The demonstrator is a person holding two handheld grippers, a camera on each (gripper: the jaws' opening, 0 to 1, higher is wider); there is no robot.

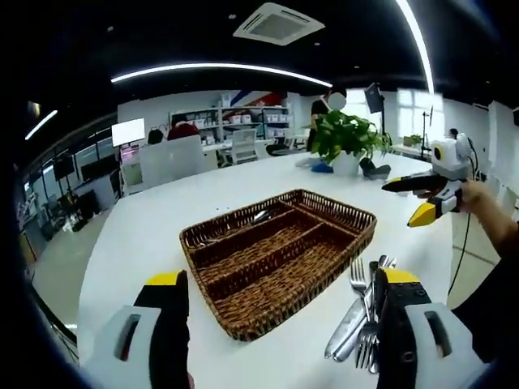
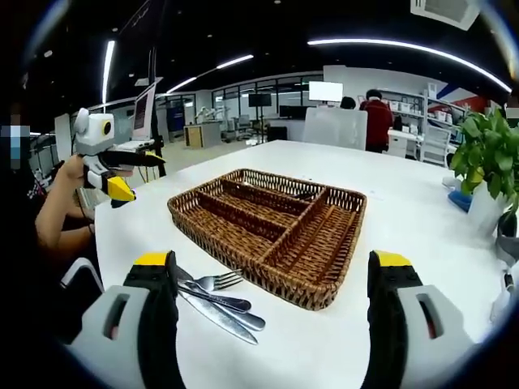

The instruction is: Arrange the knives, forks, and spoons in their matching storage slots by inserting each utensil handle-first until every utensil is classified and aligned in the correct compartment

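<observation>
The utensils [image 2: 215, 301] lie piled on the white table [image 2: 405, 211], touching the wicker tray's [image 2: 268, 223] near edge. Both the left gripper [image 1: 280, 324] and right gripper [image 2: 272, 308] hover above, jaws spread wide and empty.

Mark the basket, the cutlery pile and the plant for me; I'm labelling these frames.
basket [image 2: 212, 233]: right gripper view, on its near woven rim.
cutlery pile [image 2: 217, 304]: right gripper view, on a handle.
plant [image 1: 347, 134]: left gripper view, on its leaves.
</observation>
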